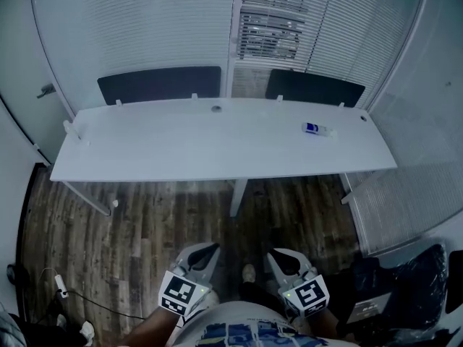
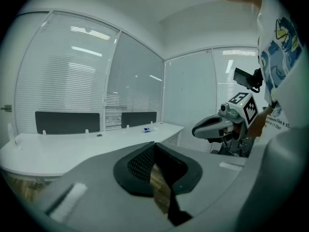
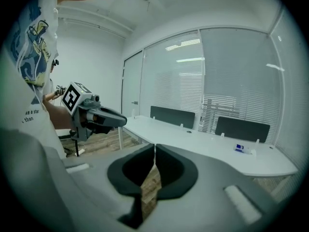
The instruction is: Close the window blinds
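Note:
The window blinds (image 1: 271,24) hang behind the glass wall beyond the white desk (image 1: 217,147). The middle strip shows darker gaps between its slats, and the wider panels (image 1: 145,20) on both sides look pale and even. Both grippers are held low by the person's body, well short of the desk. My left gripper (image 1: 205,255) is shut with nothing in it, tips together (image 2: 154,144). My right gripper (image 1: 283,260) is likewise shut and empty (image 3: 154,146). Each gripper shows in the other's view: the right gripper (image 2: 212,125) and the left gripper (image 3: 104,117).
Two dark divider panels (image 1: 159,84) (image 1: 315,87) stand along the desk's far edge. A small blue and white object (image 1: 317,129) lies on the desk's right end. A black bag or chair (image 1: 405,280) sits at lower right. A cable (image 1: 61,288) lies on the wooden floor at left.

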`<move>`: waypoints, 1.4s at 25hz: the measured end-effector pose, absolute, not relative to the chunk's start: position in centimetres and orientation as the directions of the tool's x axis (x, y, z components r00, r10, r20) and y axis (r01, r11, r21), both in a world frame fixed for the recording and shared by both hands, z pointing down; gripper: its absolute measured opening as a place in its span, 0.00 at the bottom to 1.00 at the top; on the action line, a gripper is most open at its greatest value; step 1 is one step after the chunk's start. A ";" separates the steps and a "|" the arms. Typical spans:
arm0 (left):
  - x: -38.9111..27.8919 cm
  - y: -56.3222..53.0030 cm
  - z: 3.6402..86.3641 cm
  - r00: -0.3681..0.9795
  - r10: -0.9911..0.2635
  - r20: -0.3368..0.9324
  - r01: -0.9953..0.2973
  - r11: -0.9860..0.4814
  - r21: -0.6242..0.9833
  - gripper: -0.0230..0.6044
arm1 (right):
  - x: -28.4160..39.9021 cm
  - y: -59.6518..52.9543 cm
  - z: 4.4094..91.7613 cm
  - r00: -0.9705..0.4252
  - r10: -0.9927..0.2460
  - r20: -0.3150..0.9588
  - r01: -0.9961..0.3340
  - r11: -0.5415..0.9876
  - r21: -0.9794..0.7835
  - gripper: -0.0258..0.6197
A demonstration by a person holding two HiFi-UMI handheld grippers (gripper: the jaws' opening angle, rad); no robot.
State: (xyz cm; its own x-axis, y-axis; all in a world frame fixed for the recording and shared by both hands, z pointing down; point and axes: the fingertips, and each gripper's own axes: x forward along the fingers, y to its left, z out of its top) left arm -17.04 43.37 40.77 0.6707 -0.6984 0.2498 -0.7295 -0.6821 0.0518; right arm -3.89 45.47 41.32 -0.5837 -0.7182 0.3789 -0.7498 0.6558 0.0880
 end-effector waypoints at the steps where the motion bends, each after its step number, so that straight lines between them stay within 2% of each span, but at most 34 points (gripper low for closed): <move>1: -16.8 42.8 40.8 0.669 -0.700 0.250 -0.732 -0.679 0.054 0.04 | -3.7 44.7 41.2 -0.588 -0.716 0.376 -0.746 0.660 0.088 0.05; 13: -10.4 33.2 39.1 0.616 -0.749 0.243 -0.778 -0.628 0.035 0.07 | 3.0 33.4 40.0 -0.641 -0.682 0.350 -0.695 0.711 0.113 0.05; 23: -5.1 28.2 39.2 0.577 -0.777 0.249 -0.806 -0.591 0.023 0.07 | 8.8 28.2 41.4 -0.669 -0.657 0.347 -0.671 0.735 0.096 0.05; 35: -4.5 23.8 40.0 0.574 -0.774 0.266 -0.809 -0.586 0.041 0.07 | 9.7 23.8 41.7 -0.661 -0.663 0.352 -0.691 0.720 0.059 0.05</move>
State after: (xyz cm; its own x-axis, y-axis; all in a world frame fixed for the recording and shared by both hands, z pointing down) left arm -4.51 23.77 40.03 0.5744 -0.7740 0.2664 -0.8091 -0.5863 0.0408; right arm 9.68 23.80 41.73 -0.6609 -0.6630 0.3516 -0.6913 0.7202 0.0587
